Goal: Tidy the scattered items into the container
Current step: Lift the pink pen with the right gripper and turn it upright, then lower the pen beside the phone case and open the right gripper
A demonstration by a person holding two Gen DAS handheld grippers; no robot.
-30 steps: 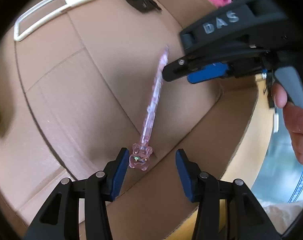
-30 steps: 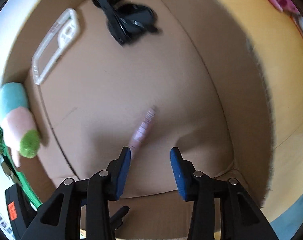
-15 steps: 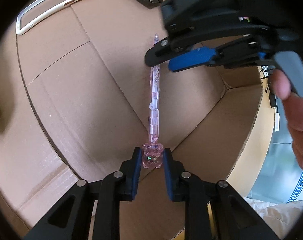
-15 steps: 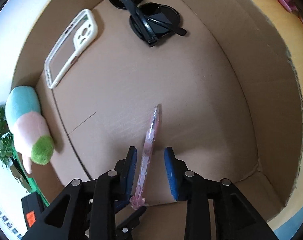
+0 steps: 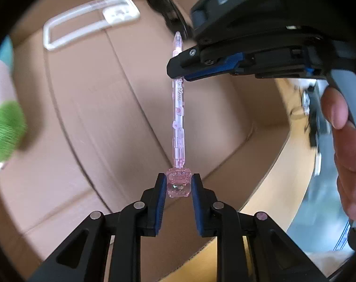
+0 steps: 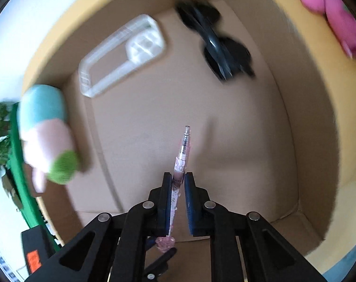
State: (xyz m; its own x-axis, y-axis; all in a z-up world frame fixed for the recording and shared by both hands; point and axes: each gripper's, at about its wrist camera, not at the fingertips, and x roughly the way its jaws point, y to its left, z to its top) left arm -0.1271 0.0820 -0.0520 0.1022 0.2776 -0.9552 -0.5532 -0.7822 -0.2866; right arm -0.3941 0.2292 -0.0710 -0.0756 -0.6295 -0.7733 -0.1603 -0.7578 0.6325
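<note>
Two tongs are engaged on one pink pen [image 5: 178, 108], which is held above the floor of the cardboard box [image 5: 88, 108]. The left tongs [image 5: 178, 188] are pinched on the bear-shaped cap at the pen's end, with both blue pads pressed against the cap. The right tongs [image 6: 178, 183] are closed on the pen's barrel farther along, and in the right wrist view the metal tip is seen projecting past the fingers [image 6: 166, 188] toward the box floor. In the left wrist view the right tongs [image 5: 178, 69] are seen from the side, crossing in front of the barrel below the tip, with a hand [image 5: 349, 155] on their handle at the right edge.

Inside the box, a clear phone case [image 6: 121, 54] is lying near the far wall, and black sunglasses [image 6: 215, 47] are lying folded just beside it, apart from it. A plush toy [image 6: 46, 131] in blue, pink and green is resting against the left wall. Both views are motion-blurred, so it cannot be told whether the toy is touching the floor of the box. A pink plush item [image 6: 332, 11] is located outside the box, on the yellow surface [image 6: 318, 54] beyond the right wall.
</note>
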